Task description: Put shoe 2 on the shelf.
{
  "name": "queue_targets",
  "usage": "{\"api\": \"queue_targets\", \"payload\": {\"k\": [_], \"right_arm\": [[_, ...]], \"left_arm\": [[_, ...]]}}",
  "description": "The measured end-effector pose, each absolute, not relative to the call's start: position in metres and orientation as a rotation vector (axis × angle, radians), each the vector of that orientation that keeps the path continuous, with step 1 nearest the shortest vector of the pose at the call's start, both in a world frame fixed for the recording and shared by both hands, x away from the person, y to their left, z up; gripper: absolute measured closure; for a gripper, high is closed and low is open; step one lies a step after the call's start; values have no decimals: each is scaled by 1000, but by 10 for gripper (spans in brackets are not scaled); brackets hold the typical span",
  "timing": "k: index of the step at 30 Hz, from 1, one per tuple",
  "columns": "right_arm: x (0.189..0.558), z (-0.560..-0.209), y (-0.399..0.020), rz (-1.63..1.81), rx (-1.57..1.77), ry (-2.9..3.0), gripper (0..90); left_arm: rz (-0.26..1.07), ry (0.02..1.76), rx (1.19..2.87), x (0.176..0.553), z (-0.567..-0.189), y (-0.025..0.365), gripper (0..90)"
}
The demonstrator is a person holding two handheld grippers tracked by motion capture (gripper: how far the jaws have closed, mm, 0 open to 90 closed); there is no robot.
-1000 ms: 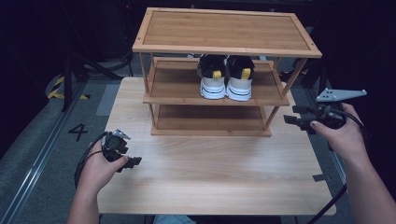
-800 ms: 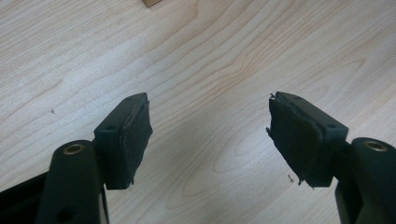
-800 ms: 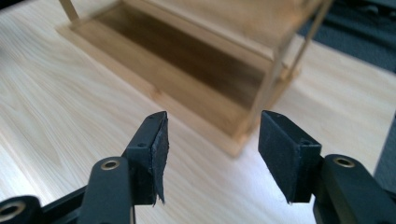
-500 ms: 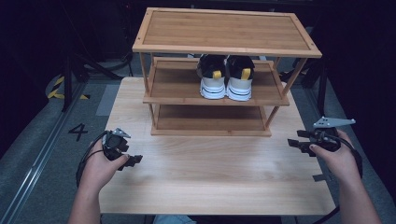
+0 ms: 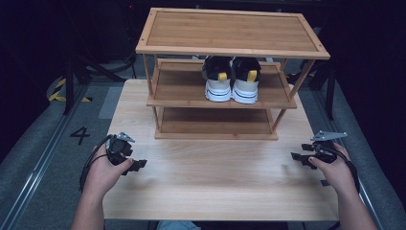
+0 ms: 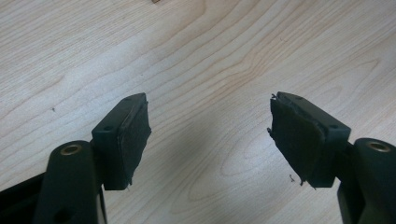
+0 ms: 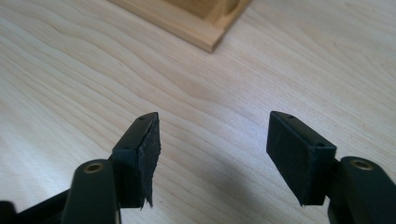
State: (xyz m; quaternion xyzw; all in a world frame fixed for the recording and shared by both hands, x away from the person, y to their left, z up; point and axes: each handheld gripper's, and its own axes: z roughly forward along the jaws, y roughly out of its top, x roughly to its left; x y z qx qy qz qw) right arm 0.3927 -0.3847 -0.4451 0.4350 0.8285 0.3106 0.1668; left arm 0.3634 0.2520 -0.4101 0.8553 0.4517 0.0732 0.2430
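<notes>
A three-tier bamboo shoe rack (image 5: 230,48) stands at the back of the wooden table (image 5: 215,187). A pair of black and white sneakers (image 5: 231,79) with yellow heel tabs sits on its middle shelf, heels toward me. My left gripper (image 5: 139,165) rests low at the table's front left, open over bare wood (image 6: 210,135). At the front right, my right gripper (image 5: 298,157) is open too, down near the tabletop (image 7: 212,149). A corner of the rack's base (image 7: 205,35) lies beyond its jaws.
Around the table lies a dark floor with a rail and a painted number 4 (image 5: 79,135) at the left. The rack's bottom shelf (image 5: 215,122) holds nothing. Cables trail from both grippers toward the near edge.
My right gripper has dropped from beside the rack's right post down and toward me, close to the tabletop. The left gripper has stayed put.
</notes>
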Motion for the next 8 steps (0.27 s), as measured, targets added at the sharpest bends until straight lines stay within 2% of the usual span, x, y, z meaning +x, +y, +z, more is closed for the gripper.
{"api": "queue_targets", "payload": {"k": [8], "right_arm": [[395,-455,-384,919,1240,2345,353]], "left_arm": [[201,1232,2323,364,-411,252,282]]}}
